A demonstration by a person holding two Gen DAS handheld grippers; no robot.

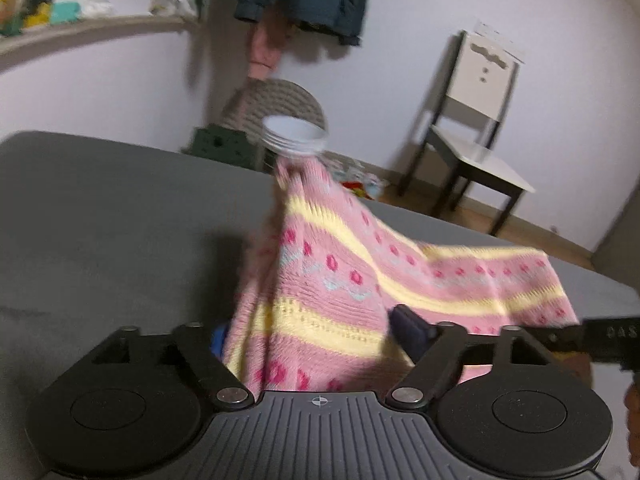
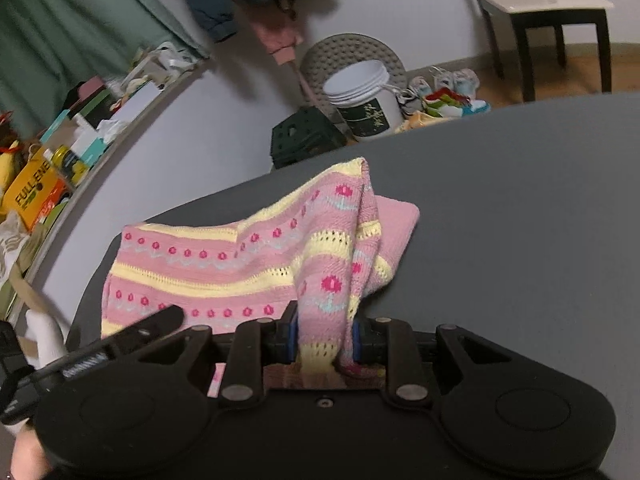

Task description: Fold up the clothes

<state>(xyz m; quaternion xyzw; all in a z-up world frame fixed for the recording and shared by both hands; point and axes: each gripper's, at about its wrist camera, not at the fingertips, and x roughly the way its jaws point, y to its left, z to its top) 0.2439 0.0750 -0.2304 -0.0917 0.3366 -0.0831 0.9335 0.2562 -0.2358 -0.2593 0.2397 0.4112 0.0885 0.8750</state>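
Pink knit garment (image 2: 256, 256) pinched in right gripper (image 2: 325, 338), above grey table (image 2: 520, 220).

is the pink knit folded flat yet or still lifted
Still lifted: the pink knit garment hangs bunched from the right claw, only partly resting on the grey table.

A pink knitted garment (image 2: 256, 256) with pale yellow stripes and rows of small magenta flowers lies partly lifted on a dark grey table (image 2: 520, 220). One part rises in a bunched fold; its near edge hangs gathered and creased.
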